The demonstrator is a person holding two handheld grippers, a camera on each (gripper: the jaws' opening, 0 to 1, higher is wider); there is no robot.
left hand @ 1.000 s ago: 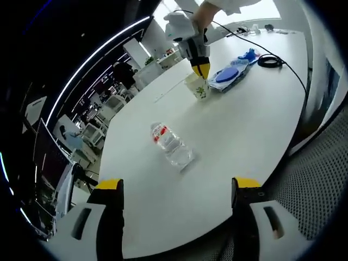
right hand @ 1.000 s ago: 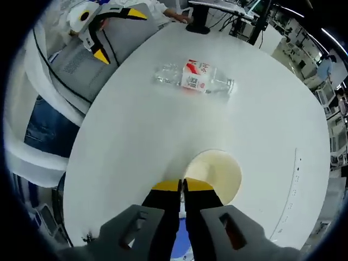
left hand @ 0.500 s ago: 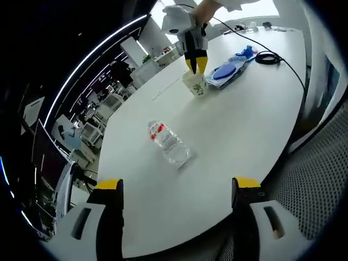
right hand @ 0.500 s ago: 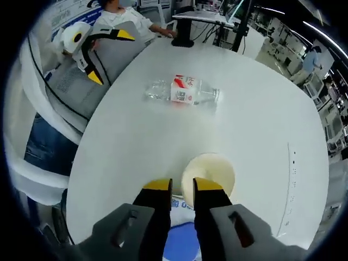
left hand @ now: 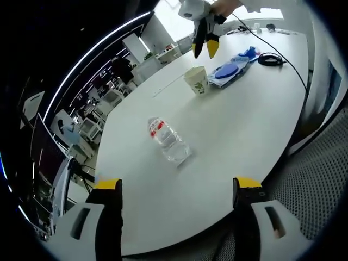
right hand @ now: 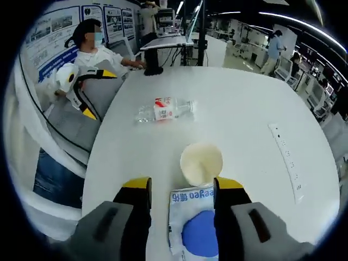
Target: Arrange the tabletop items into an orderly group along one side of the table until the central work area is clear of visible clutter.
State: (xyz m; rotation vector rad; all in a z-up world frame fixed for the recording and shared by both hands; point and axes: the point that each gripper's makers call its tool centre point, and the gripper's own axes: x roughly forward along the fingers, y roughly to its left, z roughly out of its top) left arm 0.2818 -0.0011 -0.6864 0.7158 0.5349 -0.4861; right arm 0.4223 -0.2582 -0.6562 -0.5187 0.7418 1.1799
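— Left gripper view first: where's the cup (left hand: 196, 80)?

— Upright on the white table (left hand: 255, 125), just beside a wipes pack (left hand: 229, 72) (blue lid up). A bottle (left hand: 168, 143) lies on its side nearer this camera, well apart from both.

— And the claws?

— Right gripper (left hand: 205, 47) hangs above the cup, jaws parted, holding nothing. Left gripper (left hand: 173, 185) is spread wide near the table's edge, empty too.

— Anything else?

— A black cable (left hand: 270, 59) coils past the pack. Right gripper view shows a seated person (right hand: 93, 48) at the far side.
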